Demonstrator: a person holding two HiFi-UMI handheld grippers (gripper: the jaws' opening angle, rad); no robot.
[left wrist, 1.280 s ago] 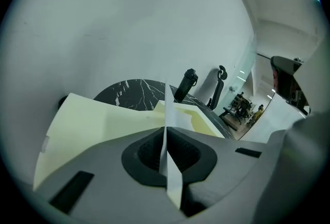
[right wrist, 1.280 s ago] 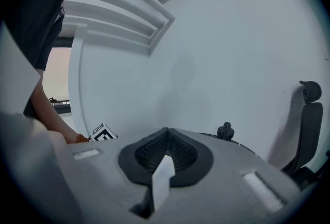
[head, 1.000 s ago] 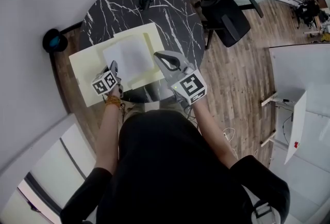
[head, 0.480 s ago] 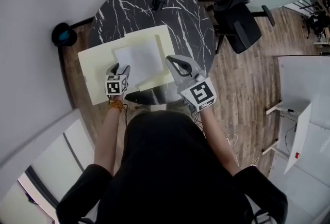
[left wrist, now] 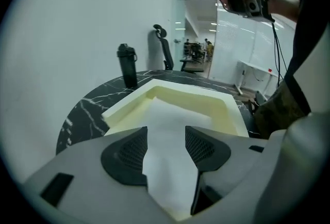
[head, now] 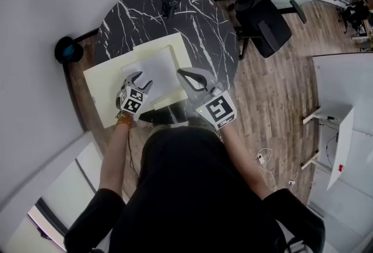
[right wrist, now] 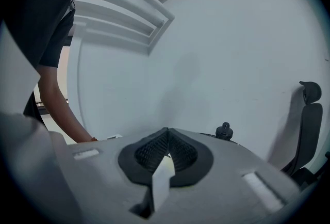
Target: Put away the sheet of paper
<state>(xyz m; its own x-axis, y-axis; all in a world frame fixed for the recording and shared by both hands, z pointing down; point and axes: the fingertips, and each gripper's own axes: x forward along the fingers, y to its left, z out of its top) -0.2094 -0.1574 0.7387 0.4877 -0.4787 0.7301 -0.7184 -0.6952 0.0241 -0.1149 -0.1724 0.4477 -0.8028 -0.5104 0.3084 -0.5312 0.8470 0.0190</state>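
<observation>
Unfinished: the sheet of paper (head: 150, 70) lies loose on the open folder (head: 102, 80) at the worktop's (head: 198, 24) near edge, showing ungripped between the jaws of the left gripper (head: 137, 78), which have just been opening wide, while the right gripper (head: 182, 74) pinches what looks like the folder's edge.

No text, brand, number or sign is showing legibly anywhere. The marker cube (head: 133, 101) on the left tool (head: 136, 78) and the one on the right tool (head: 181, 74) are carrying only black-and-white square patterns. The sheet of paper (head: 152, 71) and the cream folder (head: 102, 91) are showing blank.
</observation>
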